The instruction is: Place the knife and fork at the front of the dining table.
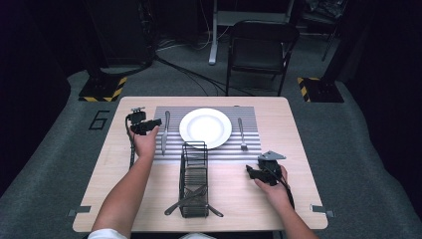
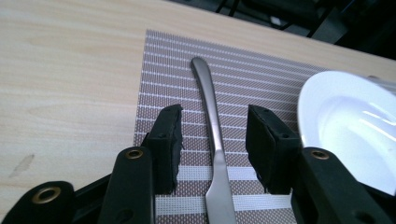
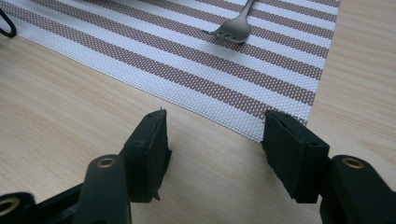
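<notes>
A "6" (image 1: 98,120) is marking the floor; the left hand-held gripper (image 2: 214,140) is straddling the knife (image 2: 212,135), jaws apart; the right hand-held gripper (image 3: 212,154) is hovering, jaws apart.

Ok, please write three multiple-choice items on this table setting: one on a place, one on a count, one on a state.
1. Where does the knife lie?
A. on the placemat, left of the plate
B. inside the wire rack
C. on the chair

2. How many forks lie on the placemat?
A. none
B. one
C. three

3. How is the left gripper?
A. shut on the plate
B. open around the knife
C. shut on nothing

Key: 1 A, beside the plate; 2 B, one, right of the plate; 3 B, jaws apart, knife between.
</notes>
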`<state>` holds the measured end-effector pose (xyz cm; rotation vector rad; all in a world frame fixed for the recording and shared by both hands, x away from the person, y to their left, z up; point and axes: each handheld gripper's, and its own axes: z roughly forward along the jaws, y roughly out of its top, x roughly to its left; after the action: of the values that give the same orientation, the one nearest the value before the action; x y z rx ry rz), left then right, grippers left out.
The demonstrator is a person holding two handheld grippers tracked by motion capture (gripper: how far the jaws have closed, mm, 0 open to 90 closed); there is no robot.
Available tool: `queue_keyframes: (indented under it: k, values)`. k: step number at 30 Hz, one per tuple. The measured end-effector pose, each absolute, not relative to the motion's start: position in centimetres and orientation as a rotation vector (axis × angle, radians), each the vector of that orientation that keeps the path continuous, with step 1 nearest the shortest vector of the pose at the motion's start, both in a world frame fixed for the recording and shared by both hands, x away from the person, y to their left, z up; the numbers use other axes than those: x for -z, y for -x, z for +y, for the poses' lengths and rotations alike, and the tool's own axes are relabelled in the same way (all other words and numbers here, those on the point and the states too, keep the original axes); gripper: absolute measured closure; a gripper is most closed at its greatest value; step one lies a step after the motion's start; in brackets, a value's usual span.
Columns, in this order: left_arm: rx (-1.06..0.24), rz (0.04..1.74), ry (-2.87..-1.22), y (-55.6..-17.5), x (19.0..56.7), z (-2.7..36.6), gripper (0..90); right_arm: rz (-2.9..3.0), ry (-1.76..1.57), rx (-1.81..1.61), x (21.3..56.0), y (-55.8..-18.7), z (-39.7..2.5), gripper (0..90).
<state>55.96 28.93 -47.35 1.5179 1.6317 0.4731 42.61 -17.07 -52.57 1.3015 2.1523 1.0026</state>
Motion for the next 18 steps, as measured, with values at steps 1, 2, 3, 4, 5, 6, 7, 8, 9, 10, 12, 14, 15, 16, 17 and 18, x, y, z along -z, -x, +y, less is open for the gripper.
queue_keyframes:
  k: [1, 2, 3, 4, 5, 6, 7, 8, 9, 10, 12, 14, 15, 16, 17, 18]
  values:
    - [-0.471, 1.622, -1.522, -55.8, 47.2, 29.1, 55.2, 2.152, -1.301, -1.004, 52.6, -42.6, -17.1, 40.0]
    - [-0.466, 1.618, -1.520, -55.6, 47.0, 29.2, 55.0, 2.152, -1.301, -1.004, 52.6, -42.6, -17.1, 40.0]
    - [-0.471, 1.609, -1.526, -55.4, 46.9, 29.3, 54.7, 2.153, -1.302, -1.003, 52.6, -42.6, -17.1, 40.0]
    - [-0.472, 1.601, -1.538, -55.2, 46.7, 29.5, 54.4, 2.152, -1.302, -1.004, 52.6, -42.6, -17.1, 40.0]
    - [-0.472, 1.600, -1.542, -54.9, 46.6, 29.6, 54.4, 2.152, -1.302, -1.004, 52.6, -42.6, -17.1, 40.0]
    - [-0.475, 1.588, -1.549, -54.7, 46.4, 29.8, 54.3, 2.152, -1.302, -1.004, 52.6, -42.6, -17.1, 40.0]
    - [-0.476, 1.582, -1.550, -54.5, 46.3, 29.9, 53.9, 2.152, -1.303, -1.004, 52.6, -42.6, -17.1, 40.0]
    - [-0.477, 1.576, -1.553, -54.3, 46.1, 30.0, 53.7, 2.152, -1.302, -1.004, 52.6, -42.6, -17.1, 40.0]
    - [-0.477, 1.569, -1.567, -54.1, 45.9, 30.1, 53.3, 2.152, -1.303, -1.004, 52.6, -42.6, -17.1, 40.0]
    - [-0.477, 1.563, -1.575, -53.9, 45.7, 30.3, 53.1, 2.152, -1.304, -1.006, 52.6, -42.6, -17.1, 39.9]
    - [-0.488, 1.541, -1.591, -53.5, 45.1, 30.5, 51.9, 2.152, -1.304, -1.006, 52.6, -42.6, -17.0, 39.8]
    - [-0.486, 1.512, -1.620, -53.0, 44.5, 30.6, 50.7, 2.152, -1.302, -1.006, 52.6, -42.6, -17.1, 39.8]
    - [-0.479, 1.498, -1.644, -52.7, 44.3, 30.6, 49.2, 2.152, -1.303, -1.006, 52.6, -42.6, -17.0, 39.8]
    - [-0.477, 1.491, -1.661, -52.6, 44.2, 30.6, 49.2, 2.152, -1.303, -1.006, 52.6, -42.6, -17.0, 39.8]
    - [-0.479, 1.480, -1.674, -52.3, 44.1, 30.6, 49.2, 2.152, -1.302, -1.005, 52.6, -42.6, -17.1, 39.8]
    - [-0.484, 1.465, -1.683, -51.9, 44.0, 30.6, 49.2, 2.152, -1.302, -1.005, 52.6, -42.6, -17.1, 39.8]
